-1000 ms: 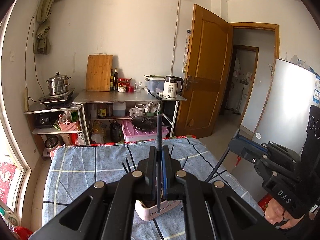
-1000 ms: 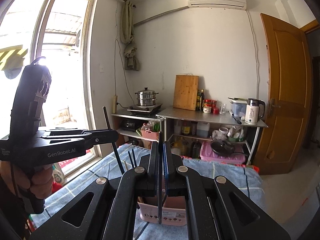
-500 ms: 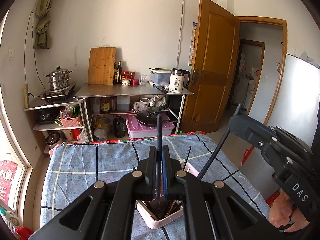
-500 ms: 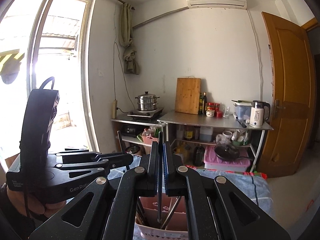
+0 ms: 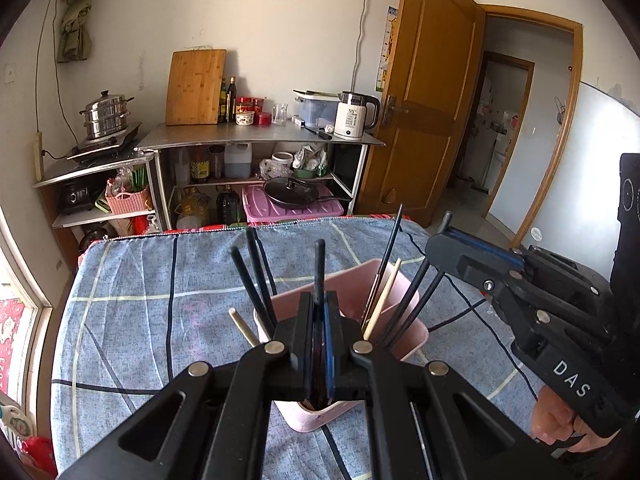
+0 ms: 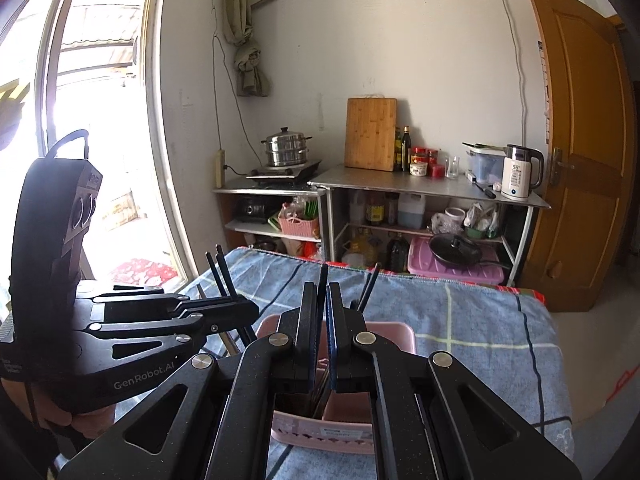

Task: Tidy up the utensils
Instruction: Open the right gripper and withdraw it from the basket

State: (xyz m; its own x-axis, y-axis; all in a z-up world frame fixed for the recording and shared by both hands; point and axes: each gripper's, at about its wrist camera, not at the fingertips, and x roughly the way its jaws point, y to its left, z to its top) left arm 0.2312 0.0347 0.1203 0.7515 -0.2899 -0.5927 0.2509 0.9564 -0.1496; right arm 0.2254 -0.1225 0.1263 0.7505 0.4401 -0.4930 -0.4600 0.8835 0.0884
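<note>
Over the pink holder [image 5: 394,280], each gripper's jaws pinching one upright black chopstick [image 5: 319,268], its lower end inside.

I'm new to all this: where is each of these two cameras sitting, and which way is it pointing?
Left wrist view: sits on the left gripper, looking down its fingers at the pink utensil holder and the door; the right gripper and a hand show.
Right wrist view: sits on the right gripper, facing the same holder and the window; the left gripper shows.
Shared: the holder, the blue checked cloth, the kitchen shelf with the white kettle. Each gripper pinches a black chopstick.
</note>
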